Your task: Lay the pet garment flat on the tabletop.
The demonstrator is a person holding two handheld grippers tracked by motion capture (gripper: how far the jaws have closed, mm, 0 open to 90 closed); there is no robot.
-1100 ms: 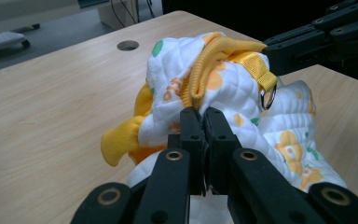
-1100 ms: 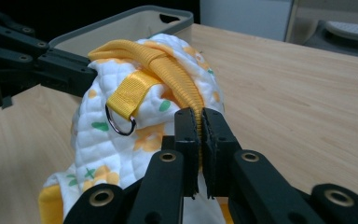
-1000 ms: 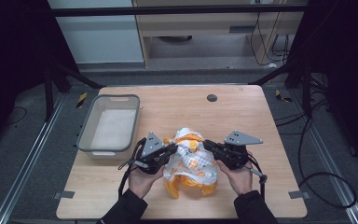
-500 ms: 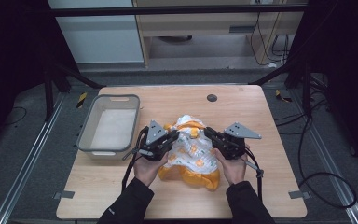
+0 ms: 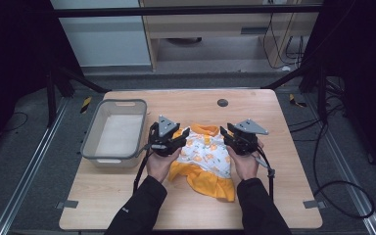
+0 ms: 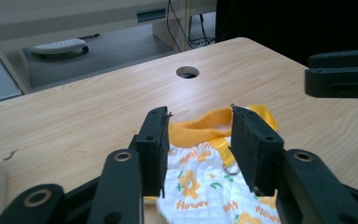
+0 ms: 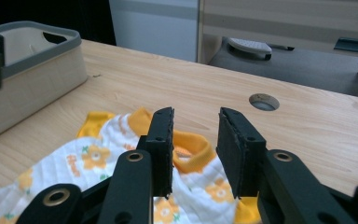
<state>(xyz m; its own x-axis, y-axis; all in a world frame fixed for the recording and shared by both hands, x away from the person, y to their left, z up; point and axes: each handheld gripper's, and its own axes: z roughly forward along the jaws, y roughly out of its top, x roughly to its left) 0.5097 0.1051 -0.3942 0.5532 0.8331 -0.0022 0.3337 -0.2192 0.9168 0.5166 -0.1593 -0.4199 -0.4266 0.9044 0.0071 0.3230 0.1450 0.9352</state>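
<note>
A small white garment (image 5: 203, 156) printed with orange flowers and trimmed in orange lies spread on the wooden table (image 5: 186, 103), collar toward the far side. My left gripper (image 5: 178, 139) hovers at the garment's left shoulder with its jaws open. In the left gripper view the collar and a metal ring show through the gap of that gripper (image 6: 200, 122), on the garment (image 6: 200, 186). My right gripper (image 5: 226, 137) is at the right shoulder, also open. In the right gripper view the orange collar of the garment (image 7: 98, 158) lies below the open gripper (image 7: 196, 127).
A grey plastic bin (image 5: 115, 132) stands at the table's left, close to the left gripper; its wall (image 7: 32, 74) appears in the right gripper view. A round cable hole (image 5: 222, 103) sits in the tabletop beyond the garment. Metal rails run along both sides of the table.
The garment was bunched up between the two grippers a second ago. Now it lies flat and spread, and both grippers have moved forward and apart with jaws open.
</note>
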